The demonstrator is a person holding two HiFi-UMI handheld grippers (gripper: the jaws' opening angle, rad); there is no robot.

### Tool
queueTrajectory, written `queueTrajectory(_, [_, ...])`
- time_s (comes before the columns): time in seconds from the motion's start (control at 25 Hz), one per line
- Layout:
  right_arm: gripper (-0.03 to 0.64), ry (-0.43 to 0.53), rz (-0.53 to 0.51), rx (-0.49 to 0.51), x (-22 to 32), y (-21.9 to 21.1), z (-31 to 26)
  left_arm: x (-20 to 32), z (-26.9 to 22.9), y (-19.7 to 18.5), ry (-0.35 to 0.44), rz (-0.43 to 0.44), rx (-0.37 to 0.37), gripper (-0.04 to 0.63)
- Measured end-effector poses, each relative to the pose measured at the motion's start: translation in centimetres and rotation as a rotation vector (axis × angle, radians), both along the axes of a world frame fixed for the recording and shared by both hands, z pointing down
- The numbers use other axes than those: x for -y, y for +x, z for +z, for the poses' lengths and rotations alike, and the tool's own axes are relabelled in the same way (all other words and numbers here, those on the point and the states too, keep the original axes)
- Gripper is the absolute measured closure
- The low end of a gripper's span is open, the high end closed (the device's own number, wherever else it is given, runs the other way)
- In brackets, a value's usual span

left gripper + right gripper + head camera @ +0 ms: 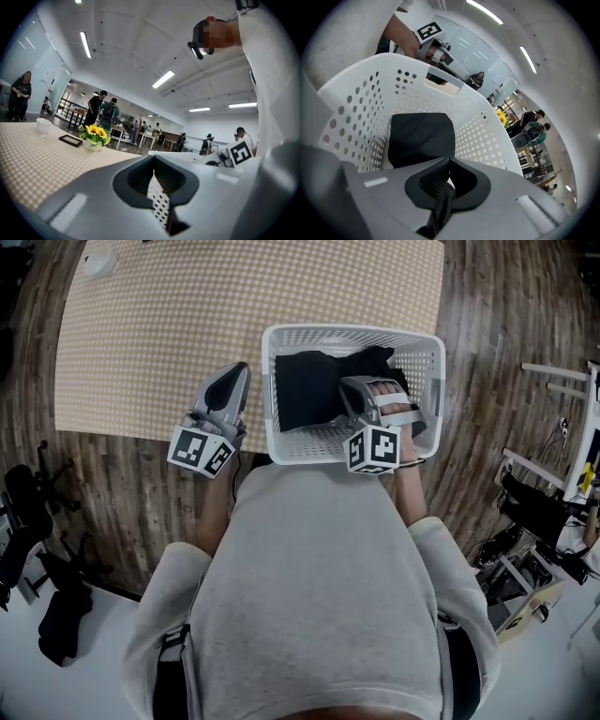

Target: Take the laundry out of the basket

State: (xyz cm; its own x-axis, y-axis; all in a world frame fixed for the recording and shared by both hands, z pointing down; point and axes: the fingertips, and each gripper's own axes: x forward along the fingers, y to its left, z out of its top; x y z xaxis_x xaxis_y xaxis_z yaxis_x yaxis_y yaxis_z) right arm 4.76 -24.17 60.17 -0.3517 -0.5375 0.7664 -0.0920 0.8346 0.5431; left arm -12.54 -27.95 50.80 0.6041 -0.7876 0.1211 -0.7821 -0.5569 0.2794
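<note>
A white perforated laundry basket point(352, 331) stands on the checked table near its front edge. Black laundry point(309, 385) lies folded inside it. My right gripper point(351, 386) is down inside the basket, just above the black cloth at its right part, jaws shut with nothing between them. In the right gripper view the black laundry point(422, 136) lies just ahead of the shut right gripper point(450, 164), against the basket wall point(361, 108). My left gripper point(239, 371) rests on the table just left of the basket, apart from it. The left gripper point(157, 173) is shut and empty, with the basket rim point(187, 157) to its right.
The checked tablecloth point(187, 315) stretches far and left of the basket. A white cup point(43, 125), a dark frame point(71, 139) and a pot of sunflowers point(95, 136) stand at the far end. Wood floor surrounds the table; gear point(534, 512) sits at right.
</note>
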Motion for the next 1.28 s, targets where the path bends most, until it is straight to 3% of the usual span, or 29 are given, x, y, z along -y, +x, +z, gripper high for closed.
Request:
queueTrajectory(0.12, [0.609, -0.095, 0.038, 0.020, -0.2, 0.3, 0.1, 0.0, 0.0, -0.1, 0.000, -0.003, -0.007, 0.588])
queueTrajectory(0.16, [0.481, -0.148, 0.052, 0.021, -0.4, 0.4, 0.3, 0.0, -0.1, -0.1, 0.002, -0.001, -0.010, 0.588])
queueTrajectory(0.28, [0.246, -0.310, 0.059, -0.036, -1.5, 1.0, 2.5, 0.1, -0.4, 0.1, 0.010, 0.004, -0.017, 0.588])
queueTrajectory(0.4, [0.119, -0.364, 0.043, -0.079, -1.9, 0.9, 4.3, 0.0, -0.6, 0.2, 0.012, 0.007, -0.021, 0.588])
queueTrajectory(0.64, [0.032, -0.433, 0.024, -0.053, -1.8, 0.4, 3.6, 0.1, -0.5, -0.8, 0.008, -0.016, -0.020, 0.588])
queueTrajectory(1.0, [0.020, -0.545, 0.023, -0.164, -4.0, 1.9, 7.0, 0.3, -0.8, -0.2, 0.013, -0.001, -0.034, 0.588])
queueTrajectory(1.28, [0.020, -0.544, 0.016, -0.204, -3.1, 1.5, 10.5, 0.6, -0.5, -1.0, 0.006, -0.021, -0.034, 0.588])
